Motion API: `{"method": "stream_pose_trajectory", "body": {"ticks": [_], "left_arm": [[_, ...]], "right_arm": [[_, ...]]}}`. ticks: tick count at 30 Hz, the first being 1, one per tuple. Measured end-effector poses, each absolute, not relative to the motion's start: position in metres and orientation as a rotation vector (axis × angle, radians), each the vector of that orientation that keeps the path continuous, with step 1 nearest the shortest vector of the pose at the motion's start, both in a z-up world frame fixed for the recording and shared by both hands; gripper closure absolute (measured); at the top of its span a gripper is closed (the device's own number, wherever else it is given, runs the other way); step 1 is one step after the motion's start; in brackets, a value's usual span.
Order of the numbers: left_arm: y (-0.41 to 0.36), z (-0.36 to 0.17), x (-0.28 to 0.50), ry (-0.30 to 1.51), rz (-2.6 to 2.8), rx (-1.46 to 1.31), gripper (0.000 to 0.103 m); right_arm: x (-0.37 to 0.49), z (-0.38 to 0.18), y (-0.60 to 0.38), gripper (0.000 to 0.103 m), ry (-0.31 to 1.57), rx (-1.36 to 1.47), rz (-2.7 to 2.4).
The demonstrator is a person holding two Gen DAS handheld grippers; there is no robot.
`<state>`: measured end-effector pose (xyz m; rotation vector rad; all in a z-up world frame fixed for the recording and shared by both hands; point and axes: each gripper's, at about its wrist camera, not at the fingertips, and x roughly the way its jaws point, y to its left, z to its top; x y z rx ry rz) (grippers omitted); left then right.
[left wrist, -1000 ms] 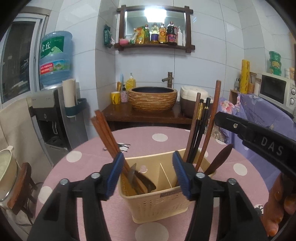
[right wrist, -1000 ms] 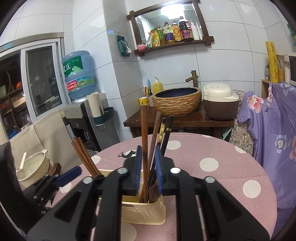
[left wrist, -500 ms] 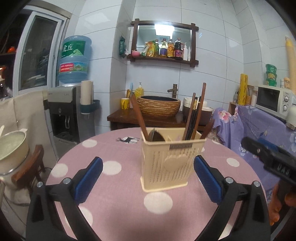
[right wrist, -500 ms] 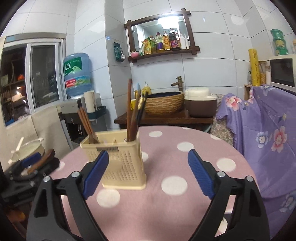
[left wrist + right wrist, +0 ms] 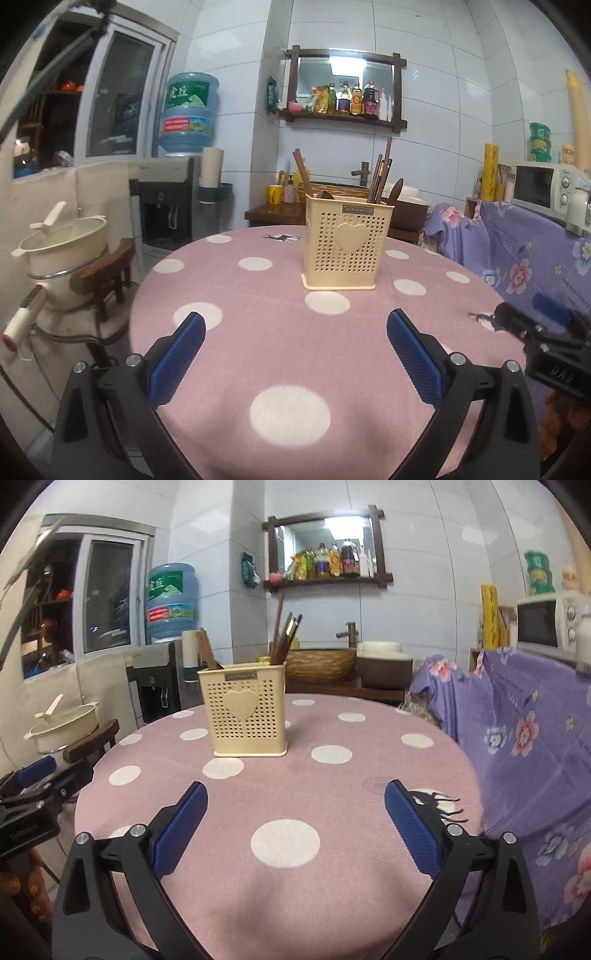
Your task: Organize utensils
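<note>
Table (image 5: 229, 354): round, pink cloth with white dots.
Basket (image 5: 347, 245): cream, upright, near the table's far edge, heart facing the cameras.
Utensils (image 5: 382, 177): dark chopsticks and spoons standing in the basket, handles up, grouped at its 2 ends.
Left gripper (image 5: 295, 354): wide, nothing between the pads, over the near edge.
Right gripper (image 5: 295, 829): jaws opening, nearly full width, nothing between them, well apart from the basket.
</note>
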<state>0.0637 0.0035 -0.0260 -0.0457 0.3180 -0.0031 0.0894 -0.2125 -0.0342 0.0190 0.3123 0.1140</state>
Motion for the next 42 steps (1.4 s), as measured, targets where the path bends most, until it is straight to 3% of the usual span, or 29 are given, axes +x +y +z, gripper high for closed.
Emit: {"method": "stream_pose_trajectory", "body": {"ticks": [13, 42], "left_arm": [[0.001, -0.013, -0.015, 0.183, 0.029, -0.062, 0.005], [-0.006, -0.011, -0.021, 0.183, 0.0, -0.073, 0.005]], "right_arm": [[0.0, -0.021, -0.196, 0.006, 0.209, -0.022, 0.092], [-0.001, -0.02, -0.202, 0.006, 0.222, 0.006, 0.094]]}}
